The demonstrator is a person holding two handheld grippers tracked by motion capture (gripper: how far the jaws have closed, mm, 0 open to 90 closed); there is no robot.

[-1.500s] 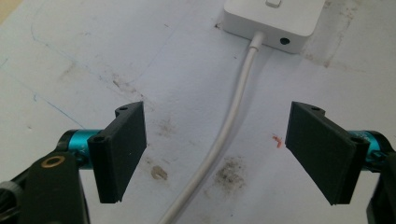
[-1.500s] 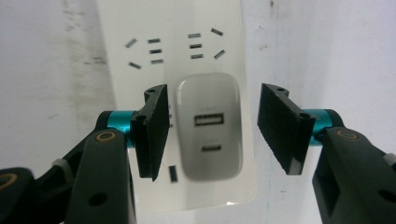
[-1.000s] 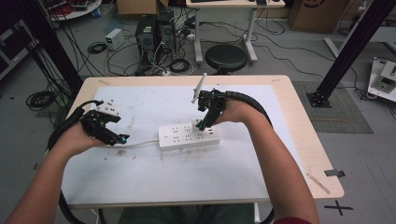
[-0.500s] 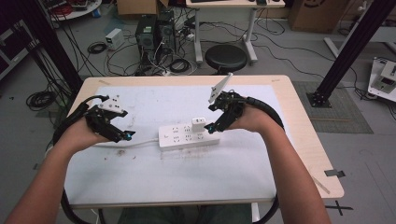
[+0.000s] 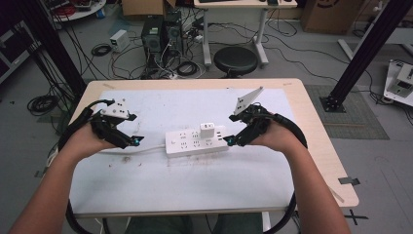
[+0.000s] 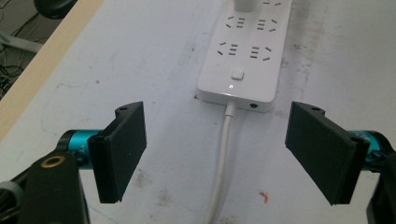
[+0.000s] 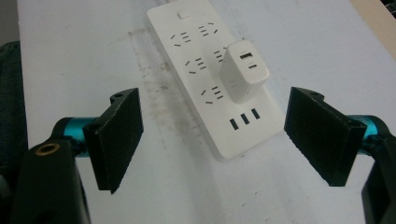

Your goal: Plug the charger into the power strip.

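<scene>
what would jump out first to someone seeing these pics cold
A long white plastic power strip lies mid-table on the white mat, with a small white cube charger plugged into its far row. The left gripper and right gripper flank its two ends, both with black jaws wide open and holding nothing. The strip's white cord runs off toward the left gripper.

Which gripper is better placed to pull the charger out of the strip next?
Right. The right gripper is open at the power strip end nearest the charger; the left gripper sits at the cable end.
</scene>
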